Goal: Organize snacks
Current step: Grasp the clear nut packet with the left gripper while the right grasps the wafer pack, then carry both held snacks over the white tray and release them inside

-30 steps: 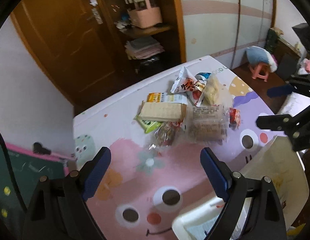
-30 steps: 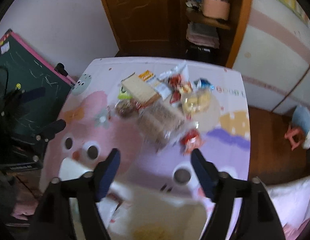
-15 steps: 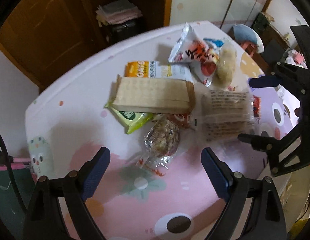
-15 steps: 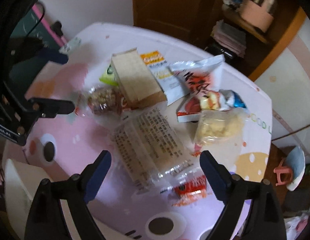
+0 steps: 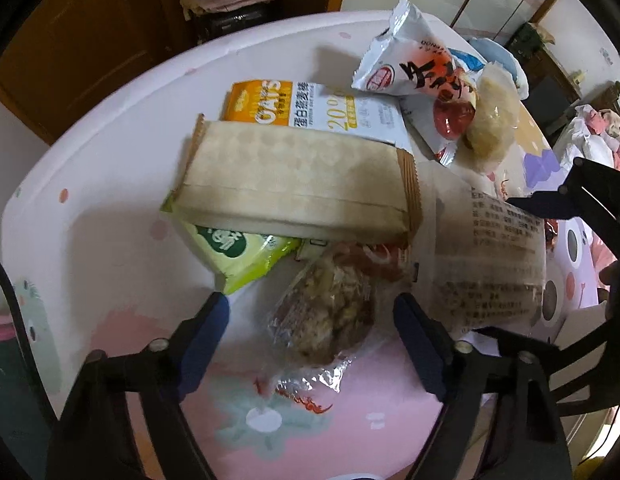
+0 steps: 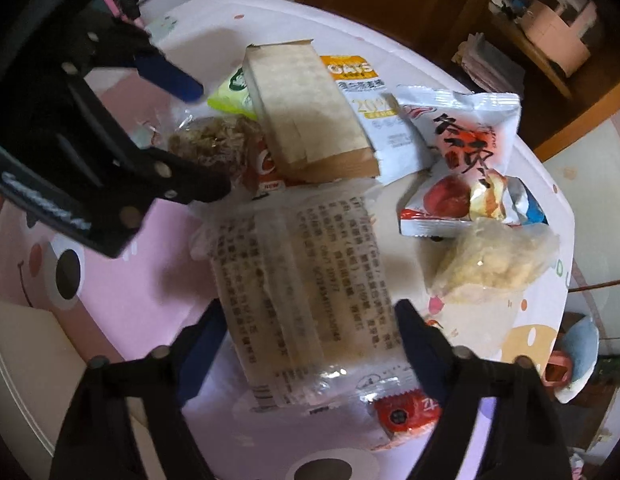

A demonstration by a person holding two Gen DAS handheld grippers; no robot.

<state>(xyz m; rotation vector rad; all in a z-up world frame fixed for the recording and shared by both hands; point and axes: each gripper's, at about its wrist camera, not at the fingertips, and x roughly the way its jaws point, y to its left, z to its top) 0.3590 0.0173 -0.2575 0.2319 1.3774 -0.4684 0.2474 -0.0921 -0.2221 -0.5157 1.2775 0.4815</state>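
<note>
Snacks lie piled on the cartoon-print table (image 5: 90,220). My left gripper (image 5: 311,316) points down over a clear-wrapped brown nut cake (image 5: 325,312), which lies between its closing jaws; the blue pads stand clear of the wrapper. My right gripper (image 6: 310,316) straddles a clear cracker pack with printed text (image 6: 302,280), jaws closing, pads at its edges. In the right wrist view the left gripper (image 6: 190,132) hangs over the nut cake (image 6: 214,144). A beige paper-wrapped pack (image 5: 298,184) tops the pile.
An oats box (image 5: 310,108), a green packet (image 5: 238,252), a white and red bag (image 6: 465,136), a bag of pale puffs (image 6: 489,268) and a red sachet (image 6: 405,416) crowd around. A pale box (image 6: 26,360) sits at the table's near left.
Both grippers have come down and tilted steeply onto the pile. The left jaws have narrowed around the nut cake; the right ones now flank the cracker pack.
</note>
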